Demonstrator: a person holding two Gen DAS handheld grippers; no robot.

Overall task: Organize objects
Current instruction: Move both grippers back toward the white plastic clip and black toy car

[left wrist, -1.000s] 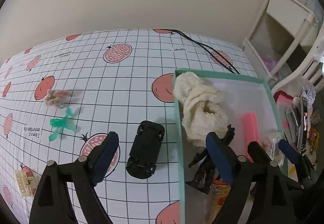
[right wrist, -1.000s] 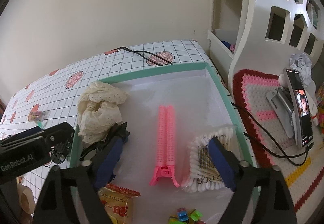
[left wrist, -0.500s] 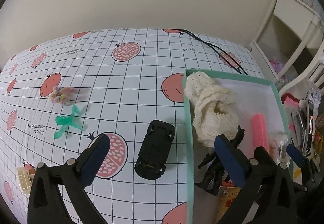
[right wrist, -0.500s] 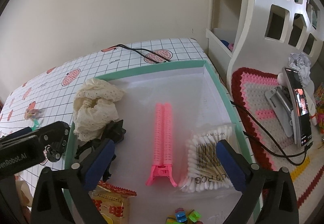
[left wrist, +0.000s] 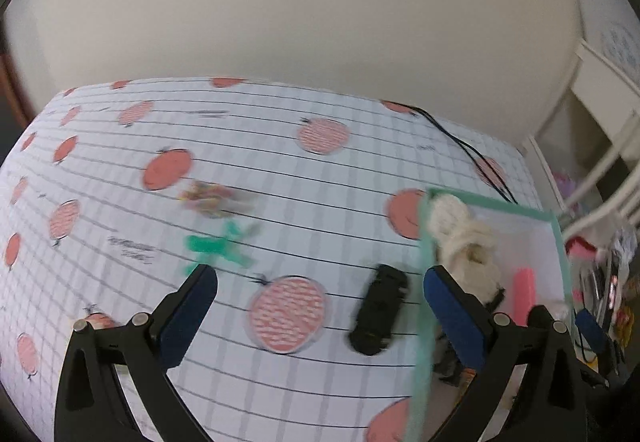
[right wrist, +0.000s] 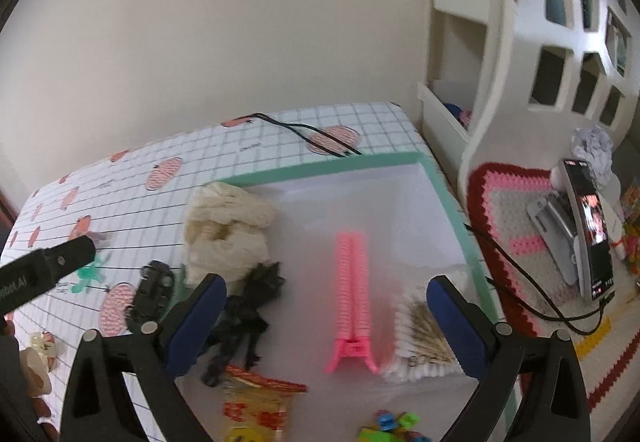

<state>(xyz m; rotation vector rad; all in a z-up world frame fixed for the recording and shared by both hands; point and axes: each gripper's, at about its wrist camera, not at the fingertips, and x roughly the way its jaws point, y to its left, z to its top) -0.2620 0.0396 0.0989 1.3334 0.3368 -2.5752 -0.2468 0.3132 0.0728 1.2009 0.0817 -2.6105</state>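
Swung leftward since a moment ago, left claw wide and empty above grid-patterned surface. Beneath it, from left: blurred green toy, then black toy car just outside green-rimmed box. Inside box: cream cloth, pink hair clip, cotton swabs. Above box, right claw, wide, empty.
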